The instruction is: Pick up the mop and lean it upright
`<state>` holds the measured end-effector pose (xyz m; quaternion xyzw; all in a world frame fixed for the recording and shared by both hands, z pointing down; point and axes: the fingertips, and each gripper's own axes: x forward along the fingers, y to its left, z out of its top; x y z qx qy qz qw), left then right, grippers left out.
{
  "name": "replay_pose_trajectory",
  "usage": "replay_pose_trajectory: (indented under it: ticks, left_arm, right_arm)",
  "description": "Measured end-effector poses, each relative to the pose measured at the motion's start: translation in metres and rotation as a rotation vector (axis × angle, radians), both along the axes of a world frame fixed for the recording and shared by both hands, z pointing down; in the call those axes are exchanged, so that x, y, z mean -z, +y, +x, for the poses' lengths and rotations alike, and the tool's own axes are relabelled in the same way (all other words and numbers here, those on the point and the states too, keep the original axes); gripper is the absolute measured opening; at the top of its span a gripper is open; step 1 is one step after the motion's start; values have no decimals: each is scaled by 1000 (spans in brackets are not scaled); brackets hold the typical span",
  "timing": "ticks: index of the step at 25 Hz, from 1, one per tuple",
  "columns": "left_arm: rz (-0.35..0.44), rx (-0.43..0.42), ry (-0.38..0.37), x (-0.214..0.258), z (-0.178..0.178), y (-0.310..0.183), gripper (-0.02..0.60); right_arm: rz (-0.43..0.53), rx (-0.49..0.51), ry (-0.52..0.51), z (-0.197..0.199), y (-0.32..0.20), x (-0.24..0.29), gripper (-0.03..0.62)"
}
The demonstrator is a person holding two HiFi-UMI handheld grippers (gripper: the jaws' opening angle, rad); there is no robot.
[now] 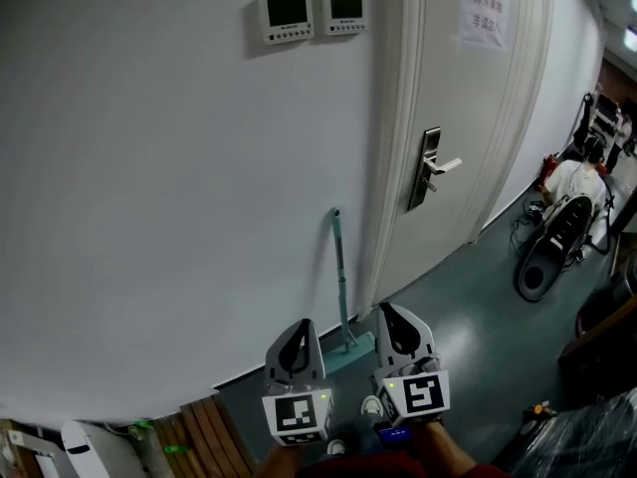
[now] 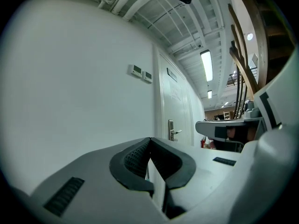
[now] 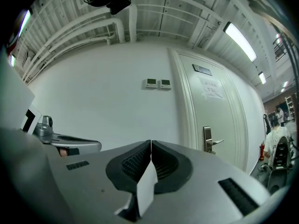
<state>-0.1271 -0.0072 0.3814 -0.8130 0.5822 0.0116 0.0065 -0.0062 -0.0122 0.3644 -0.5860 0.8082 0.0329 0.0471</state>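
Teal-handled mop point(image 1: 340, 277): stood nearly upright in the head view, top of the handle against the white wall point(image 1: 149, 167), just left of the door frame; its flat head point(image 1: 352, 350) rested on the floor at the foot of the wall; neither gripper touched it.

Left gripper point(image 1: 302, 324): low in the head view, pointed towards the wall, near the mop's head but apart from it; in the left gripper view its jaws point(image 2: 150, 139) met at the tips, dark ribbed pads together, nothing between them.

Right gripper point(image 1: 389, 313): just beside the left one, on the door side of the mop; in the right gripper view its jaws point(image 3: 150, 143) were likewise pressed together and empty.

Marker cubes: one on each gripper, facing the head camera.

Wall fittings: two small control panels point(image 1: 287, 15) side by side, high on the wall above the mop.

Door point(image 1: 468, 118): white, closed, to the right of the mop; metal lever handle point(image 1: 435, 167); paper notice point(image 1: 483, 10) near its top, print too small to read.

Floor point(image 1: 478, 347): dark grey-green, glossy.

Wooden slats point(image 1: 204, 431): at the lower left, beside the wall's foot.

Person point(image 1: 577, 179): in a white top, seated far down the corridor at the right, back to the camera, with dark equipment around.
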Motion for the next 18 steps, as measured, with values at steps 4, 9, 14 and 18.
replay_pose_trajectory:
  ticks: [4,9,14,18]
  left_arm:
    - [-11,2,6,-4,12,-34,14]
    - [12,12,9,11,41,-86,14]
    - [0,55,-33,10,62,-133,14]
    - [-1,82,-53,9,80,-165,14]
  right_arm:
    - [0,6,-9,14,-36,-4,18]
    - [-15,39,1,37,-92,-1,18]
    - [-25,74,-14,61,-142,3,18]
    - [-27,105,-22,77,-178,1,18]
